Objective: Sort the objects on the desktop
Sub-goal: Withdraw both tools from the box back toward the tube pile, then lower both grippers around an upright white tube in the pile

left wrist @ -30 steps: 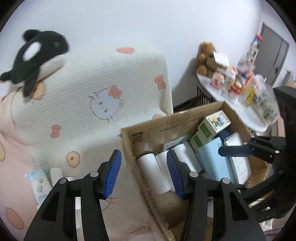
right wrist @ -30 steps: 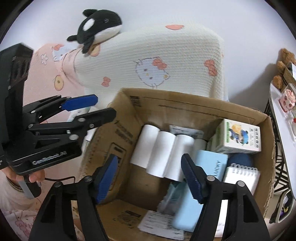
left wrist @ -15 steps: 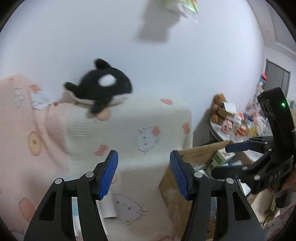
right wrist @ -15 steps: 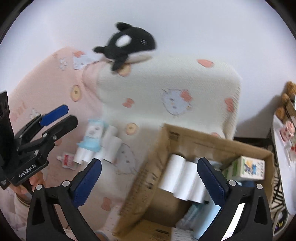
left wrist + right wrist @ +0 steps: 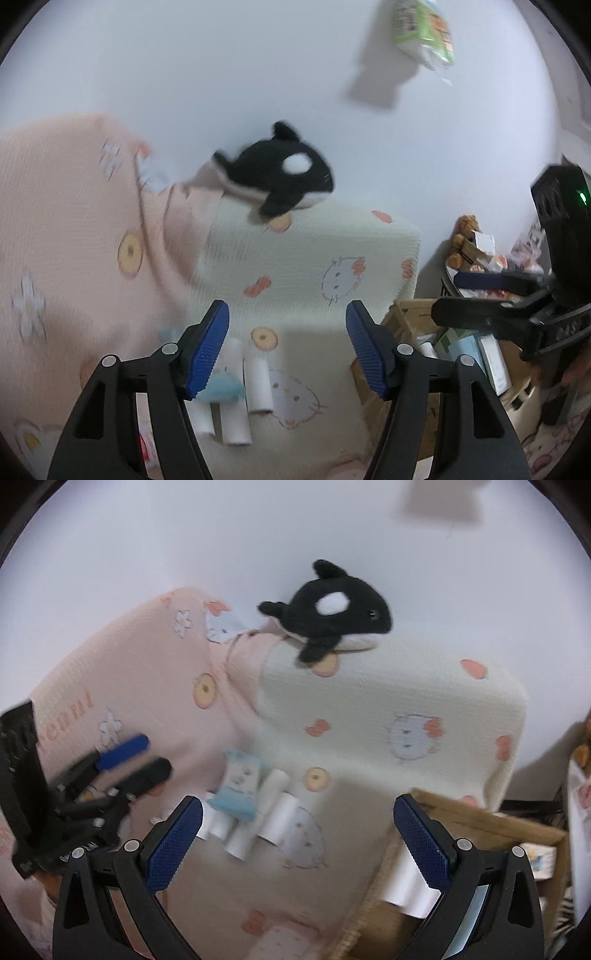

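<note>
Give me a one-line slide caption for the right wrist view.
Open right gripper over a cartoon-print blanket, white rolls ahead, cardboard box at right.

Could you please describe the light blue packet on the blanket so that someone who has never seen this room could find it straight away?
Start at the cream cartoon-cat blanket with the black-and-white toy whale on its top edge. Below the whale, on the flat part, lies a row of white paper rolls. The light blue packet rests across those rolls; it is the only flat, coloured, printed item there, while the rolls are plain white cylinders.
</note>
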`<state>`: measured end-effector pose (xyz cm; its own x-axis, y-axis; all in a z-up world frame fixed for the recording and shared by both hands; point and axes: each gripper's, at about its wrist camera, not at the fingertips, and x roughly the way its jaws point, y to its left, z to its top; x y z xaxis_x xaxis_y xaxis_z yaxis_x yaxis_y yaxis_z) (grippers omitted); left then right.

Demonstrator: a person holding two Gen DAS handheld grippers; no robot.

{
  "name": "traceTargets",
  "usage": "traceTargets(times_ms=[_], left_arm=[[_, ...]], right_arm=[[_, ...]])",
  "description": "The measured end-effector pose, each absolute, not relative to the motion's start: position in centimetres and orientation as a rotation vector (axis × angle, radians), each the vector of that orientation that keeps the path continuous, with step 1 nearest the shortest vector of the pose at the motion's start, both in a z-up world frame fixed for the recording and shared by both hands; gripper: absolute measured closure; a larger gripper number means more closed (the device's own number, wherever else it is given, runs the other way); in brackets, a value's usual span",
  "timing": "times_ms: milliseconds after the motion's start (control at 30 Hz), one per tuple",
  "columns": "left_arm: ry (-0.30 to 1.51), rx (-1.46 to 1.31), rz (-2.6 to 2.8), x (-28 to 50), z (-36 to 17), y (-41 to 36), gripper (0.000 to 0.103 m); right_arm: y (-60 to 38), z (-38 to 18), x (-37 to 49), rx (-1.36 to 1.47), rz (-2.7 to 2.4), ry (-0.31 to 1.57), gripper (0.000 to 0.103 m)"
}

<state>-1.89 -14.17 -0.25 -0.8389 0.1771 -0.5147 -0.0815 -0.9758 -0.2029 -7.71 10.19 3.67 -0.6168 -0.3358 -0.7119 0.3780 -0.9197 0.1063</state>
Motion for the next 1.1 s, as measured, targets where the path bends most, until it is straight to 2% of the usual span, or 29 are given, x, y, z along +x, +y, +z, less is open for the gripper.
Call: traceTargets(times_ms=[100, 300, 500, 633, 733, 1100], left_arm=[[-0.337, -0.893, 2.897, -1.5, -2.6, -15.8, 0.033], [-0.389, -1.011, 2.965, -0.3, -7.4, -18.5, 0.033], [-0.403, -1.072, 2.998, 1.0, -10.4, -19.9, 0.033], [-0.486, -1.100, 2.990, 1.7, -12.9, -20.5, 0.033], [-0.576, -1.157, 2.959, 1.7, -15.3, -21.0, 0.033], [-0.786, -1.223, 2.837, 1.0, -20.4, -21.6, 0.034]], right_arm=[[9.5, 0.9, -7.8, 1.090, -2.403, -0.068, 0.001], [8.0, -1.0, -7.0, 1.021, -2.422, -0.147, 0.001], [6.7, -2.9, -7.9, 0.950, -2.331, -0.304, 0.001], [6.6, -5.7, -8.7, 0.989, -2.298, -0.367, 0.001], [6.5, -8.5, -9.5, 1.051, -2.184, -0.495, 0.001], [6.8, -16.6, -11.1, 1.314, -2.160, -0.547, 0.001]])
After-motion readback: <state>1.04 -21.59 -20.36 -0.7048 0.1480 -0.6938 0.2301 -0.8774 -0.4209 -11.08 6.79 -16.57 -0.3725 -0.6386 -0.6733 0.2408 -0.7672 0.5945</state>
